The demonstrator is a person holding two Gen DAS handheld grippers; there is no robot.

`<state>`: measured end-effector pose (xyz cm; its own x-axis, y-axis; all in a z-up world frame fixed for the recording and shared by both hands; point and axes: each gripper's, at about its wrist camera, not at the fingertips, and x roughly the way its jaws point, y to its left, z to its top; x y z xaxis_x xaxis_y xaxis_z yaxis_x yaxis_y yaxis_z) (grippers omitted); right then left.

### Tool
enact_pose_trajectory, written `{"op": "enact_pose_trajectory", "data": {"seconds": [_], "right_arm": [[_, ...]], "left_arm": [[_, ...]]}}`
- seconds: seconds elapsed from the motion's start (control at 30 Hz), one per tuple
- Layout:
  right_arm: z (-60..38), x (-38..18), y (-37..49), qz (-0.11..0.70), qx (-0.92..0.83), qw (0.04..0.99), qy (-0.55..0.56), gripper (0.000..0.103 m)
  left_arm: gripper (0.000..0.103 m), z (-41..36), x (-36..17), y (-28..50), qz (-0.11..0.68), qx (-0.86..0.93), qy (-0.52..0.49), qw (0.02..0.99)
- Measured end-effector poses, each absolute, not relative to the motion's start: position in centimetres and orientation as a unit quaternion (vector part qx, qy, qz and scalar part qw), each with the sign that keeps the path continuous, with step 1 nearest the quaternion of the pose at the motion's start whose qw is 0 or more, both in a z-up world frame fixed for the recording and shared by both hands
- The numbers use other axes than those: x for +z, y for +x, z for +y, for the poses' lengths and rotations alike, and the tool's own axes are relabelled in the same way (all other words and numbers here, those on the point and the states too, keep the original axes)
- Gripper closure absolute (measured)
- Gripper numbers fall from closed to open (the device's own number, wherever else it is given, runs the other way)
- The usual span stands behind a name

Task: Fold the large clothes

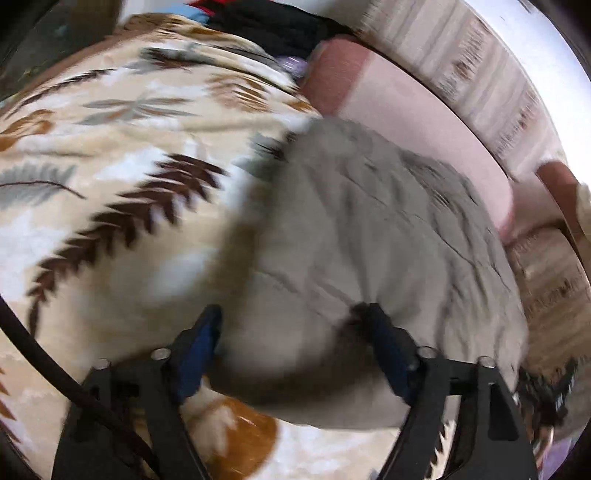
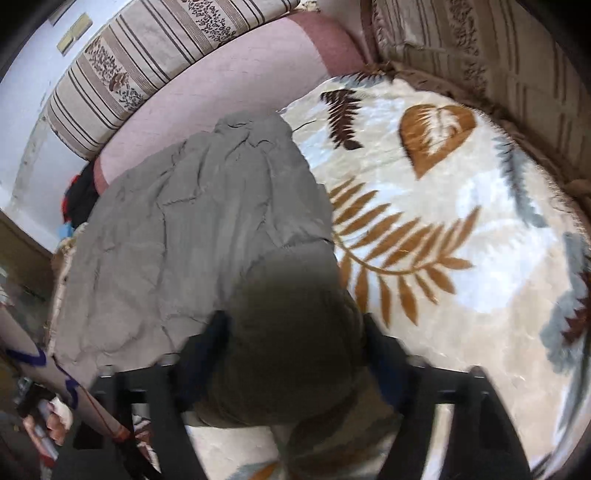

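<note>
We see a large wrinkled grey cloth garment (image 2: 192, 229) spread on a cream plush blanket printed with brown, tan and grey-blue leaves (image 2: 443, 229). The blanket covers a low pink cushioned seat (image 2: 221, 92) with striped, flower-patterned back cushions (image 2: 147, 55) along its far side.

In the left wrist view, the left gripper (image 1: 290, 314) stands wide, its blue-padded black fingers (image 1: 201, 343) on either side of a rounded bulge of the grey garment (image 1: 362, 236). The cloth fills the gap between them and touches the right-hand finger; we cannot tell whether the other finger presses on it. This view is blurred.

In the right wrist view, the right gripper (image 2: 295, 325) is also spread wide, with a dark, shadowed hump of the same garment bunched between its fingers (image 2: 380, 343). Here both fingers seem to lie against the fabric.

The garment's far end reaches the pink seat edge, and its near end sits at both grippers. A heap of dark and red clothing (image 1: 273, 22) lies beyond the blanket. At the lower left of the right wrist view a hand (image 2: 55, 424) shows beside a pale sleeve with blue marks.
</note>
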<state>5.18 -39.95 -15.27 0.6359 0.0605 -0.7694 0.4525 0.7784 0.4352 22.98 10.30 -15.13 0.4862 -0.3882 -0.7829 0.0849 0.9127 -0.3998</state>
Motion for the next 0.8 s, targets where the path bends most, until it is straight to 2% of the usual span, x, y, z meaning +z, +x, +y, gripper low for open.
{"op": "enact_pose_trajectory", "data": {"seconds": [0.07, 0.17, 0.23, 0.3, 0.47, 0.5, 0.53, 0.6, 0.8], "right_arm": [[-40.4, -15.3, 5.9, 0.412, -0.114, 0.846, 0.318, 0.050], [-40.8, -15.3, 6.9, 0.411, -0.126, 0.846, 0.315, 0.051], [-41.2, -15.2, 7.1, 0.411, -0.131, 0.847, 0.312, 0.050], [-41.0, -14.6, 6.9, 0.406, -0.144, 0.853, 0.296, 0.045], [-39.1, -11.8, 4.8, 0.379, -0.179, 0.878, 0.233, 0.043], [-38.4, -11.1, 4.2, 0.372, -0.182, 0.883, 0.219, 0.042], [-38.0, -10.7, 3.9, 0.368, -0.183, 0.887, 0.212, 0.042], [-36.3, -9.4, 2.6, 0.353, -0.181, 0.897, 0.194, 0.038], [-31.3, -7.7, 0.6, 0.346, -0.154, 0.912, 0.159, 0.032]], "left_arm": [[0.027, 8.9, -14.6, 22.2, 0.480, -0.131, -0.126, 0.858], [0.027, 8.4, -14.0, 21.6, 0.478, -0.121, -0.120, 0.862], [0.027, 8.4, -13.2, 20.8, 0.471, -0.104, -0.108, 0.870], [0.028, 8.6, -12.1, 19.6, 0.457, -0.083, -0.095, 0.881], [0.027, 8.3, -7.2, 15.8, 0.365, -0.028, -0.026, 0.930], [0.025, 8.1, -6.2, 14.9, 0.344, -0.023, -0.017, 0.938], [0.018, 8.0, -5.5, 14.3, 0.329, -0.016, -0.012, 0.944], [0.013, 7.8, -4.1, 13.1, 0.299, -0.007, -0.009, 0.954], [0.012, 6.7, -1.3, 10.1, 0.274, -0.005, 0.018, 0.962]]}}
